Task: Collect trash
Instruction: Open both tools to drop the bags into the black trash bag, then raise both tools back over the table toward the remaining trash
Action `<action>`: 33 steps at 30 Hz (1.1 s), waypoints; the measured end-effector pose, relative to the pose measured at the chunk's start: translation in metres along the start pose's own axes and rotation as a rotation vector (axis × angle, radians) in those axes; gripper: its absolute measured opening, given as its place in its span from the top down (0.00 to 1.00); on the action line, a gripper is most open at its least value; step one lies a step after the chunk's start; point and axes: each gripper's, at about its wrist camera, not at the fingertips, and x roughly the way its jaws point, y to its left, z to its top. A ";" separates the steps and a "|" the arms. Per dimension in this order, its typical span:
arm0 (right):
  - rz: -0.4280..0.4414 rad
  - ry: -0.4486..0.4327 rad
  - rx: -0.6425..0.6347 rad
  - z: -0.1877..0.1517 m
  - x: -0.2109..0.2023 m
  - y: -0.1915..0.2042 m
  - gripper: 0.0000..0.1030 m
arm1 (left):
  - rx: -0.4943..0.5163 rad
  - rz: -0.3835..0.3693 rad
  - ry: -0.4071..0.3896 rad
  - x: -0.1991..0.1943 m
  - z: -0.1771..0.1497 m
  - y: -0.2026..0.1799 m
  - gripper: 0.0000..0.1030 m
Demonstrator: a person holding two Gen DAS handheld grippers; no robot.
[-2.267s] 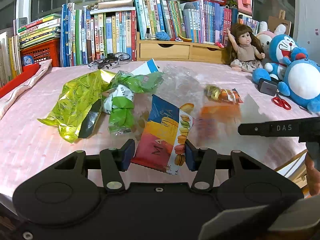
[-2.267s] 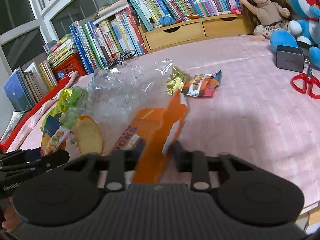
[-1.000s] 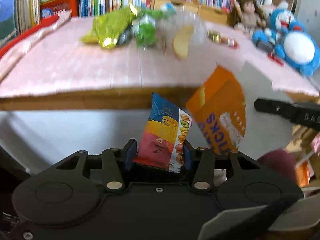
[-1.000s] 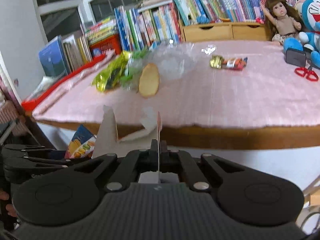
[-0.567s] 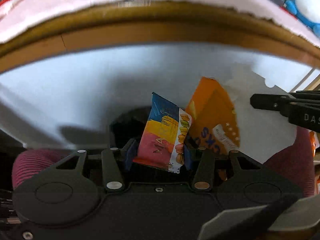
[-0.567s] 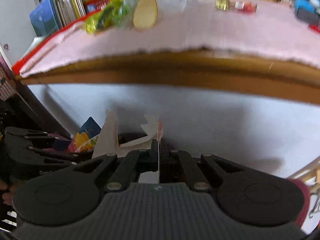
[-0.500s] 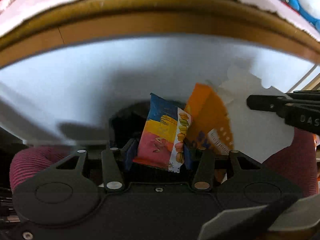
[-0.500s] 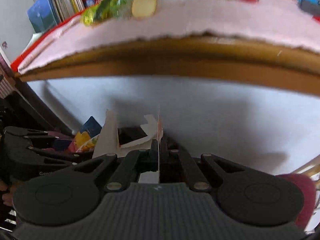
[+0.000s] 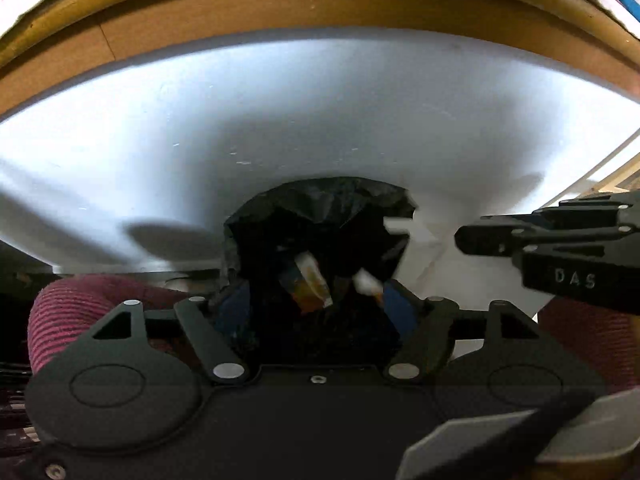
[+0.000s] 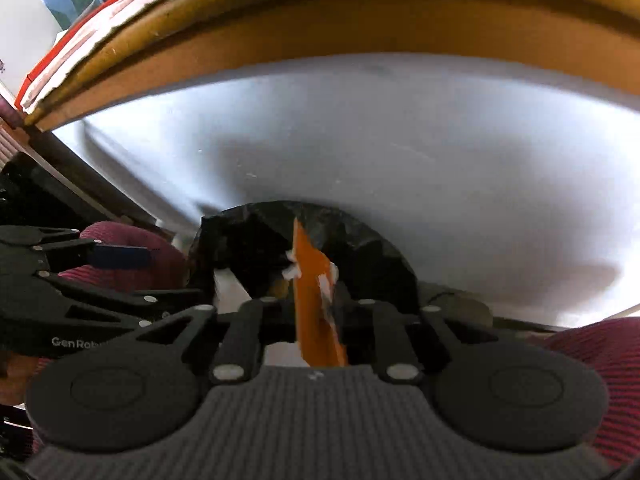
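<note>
Below the bench edge (image 9: pixel 320 4), a curved band of brown wood with a ragged pale cloth along its top, a smooth white panel (image 9: pixel 280 120) fills the background in both wrist views.

Left claw (image 9: pixel 316 312): pointed steeply down over the mouth of a black bin bag (image 9: pixel 320 208). Jaws opening, set wide, blue pads (image 9: pixel 400 308) showing; nothing pressed between them. Ahead of the pads, inside the dark of the bag, a small bright wrapper (image 9: pixel 306 284), blurred, orange and blue with a white strip, clear of both pads.

Right claw (image 10: pixel 316 320): also angled down at the same bag (image 10: pixel 372 248). Jaws opening, a narrow gap. A flat orange carton (image 10: pixel 316 304), seen edge-on with torn white card at its upper end, stands upright in the gap; neither pad appears to press on it. Its top reaches over the bag's mouth.

Bag film is thin, crinkled, glossy black, the rim crumpled into folds. White card or paper (image 9: pixel 432 252) lies just right of the bag.

Dark red ribbed fabric (image 9: pixel 100 304) of the person's clothing flanks both claws, left and right.
</note>
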 end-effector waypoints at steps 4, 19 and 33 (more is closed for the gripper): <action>0.018 -0.007 -0.007 0.001 -0.001 -0.002 0.52 | -0.029 -0.003 -0.003 -0.007 0.004 -0.001 0.28; 0.046 -0.153 -0.036 0.017 -0.057 -0.004 0.37 | -0.080 -0.019 -0.169 -0.065 0.023 0.008 0.23; -0.025 -0.510 -0.174 0.080 -0.139 0.007 0.18 | -0.075 0.023 -0.607 -0.158 0.079 0.015 0.10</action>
